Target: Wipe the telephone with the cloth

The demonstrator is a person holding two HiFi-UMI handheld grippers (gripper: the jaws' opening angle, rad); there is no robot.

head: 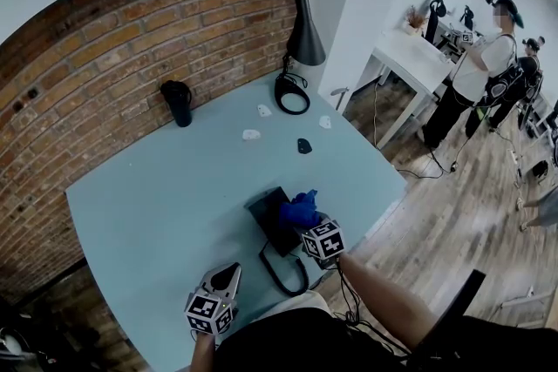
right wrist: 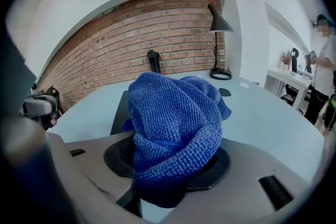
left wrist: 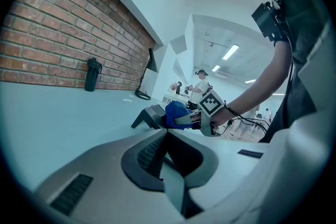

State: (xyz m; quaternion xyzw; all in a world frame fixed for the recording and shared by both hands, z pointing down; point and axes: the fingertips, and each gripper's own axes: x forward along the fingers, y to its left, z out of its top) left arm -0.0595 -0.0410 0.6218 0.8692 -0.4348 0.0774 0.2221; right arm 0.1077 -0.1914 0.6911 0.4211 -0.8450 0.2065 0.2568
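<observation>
A black telephone (head: 270, 215) sits near the front of the pale blue table (head: 157, 196), and its cord (head: 283, 270) loops toward me. My right gripper (head: 307, 218) is shut on a bunched blue cloth (head: 299, 207), which rests on the phone's right part. In the right gripper view the cloth (right wrist: 173, 113) fills the jaws and hides most of the phone (right wrist: 119, 112). My left gripper (head: 229, 273) hovers left of the cord, shut and holding nothing. It points at the phone (left wrist: 149, 115) and cloth (left wrist: 176, 111).
A black bottle (head: 179, 103) stands by the brick wall. A black lamp (head: 303, 35) with a ring base (head: 292, 93) is at the far corner. Small white bits (head: 251, 135) and a dark puck (head: 303, 145) lie mid-table. People (head: 484, 70) stand by a white desk (head: 418, 57) at the right.
</observation>
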